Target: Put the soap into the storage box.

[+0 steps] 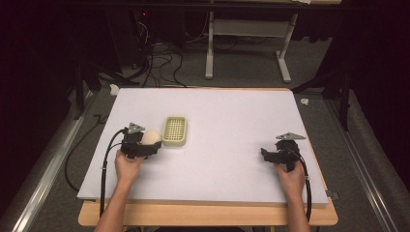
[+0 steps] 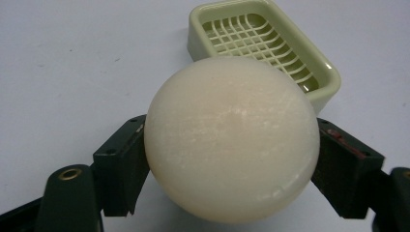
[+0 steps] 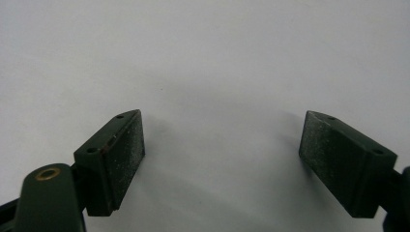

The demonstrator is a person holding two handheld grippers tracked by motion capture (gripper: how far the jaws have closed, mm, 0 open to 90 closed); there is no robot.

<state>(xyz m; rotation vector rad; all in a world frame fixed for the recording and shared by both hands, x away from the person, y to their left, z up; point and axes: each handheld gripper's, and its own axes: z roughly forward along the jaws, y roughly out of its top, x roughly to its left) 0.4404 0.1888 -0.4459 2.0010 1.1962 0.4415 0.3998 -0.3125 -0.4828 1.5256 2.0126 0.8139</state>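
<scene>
Left gripper (image 1: pixel 147 145) sits at the near-left part of the white table (image 1: pixel 232 116), jaws clamped on a pale, cream-coloured ball (image 1: pixel 151 137). In the left gripper view the ball (image 2: pixel 232 140) is pinched squarely between the two black pads (image 2: pixel 130 164), one on each flank, and it bulges well above them. The left hand (image 1: pixel 128 165) wraps the gripper's body from the near side, and a black cable (image 1: pixel 105 164) loops off it toward the table's near edge.

Just to the right of that ball and a touch farther away lies a pale green soap dish (image 1: pixel 175 130) with a slatted grid inside, flat on the table. From the left gripper view the dish (image 2: pixel 263 46) sits right behind the ball, and the ball hides the dish's near corner. Whether ball and dish actually touch is hard to call from here; in the high view they look just apart.

Over on the right, the right gripper (image 1: pixel 267 153) rests near the table's right edge, well apart from the dish, held by the right hand (image 1: pixel 291 175). Its jaws stand spread wide with bare white surface between them; in the right gripper view (image 3: pixel 222 159) the dusty pads (image 3: pixel 128 150) face each other across an open gap.

Beyond the far edge, on the grey carpet, stand the white legs of another table (image 1: pixel 246 43) and a tangle of dark cables (image 1: pixel 159 63). Metal rails (image 1: pixel 48 169) run along the floor on the left.
</scene>
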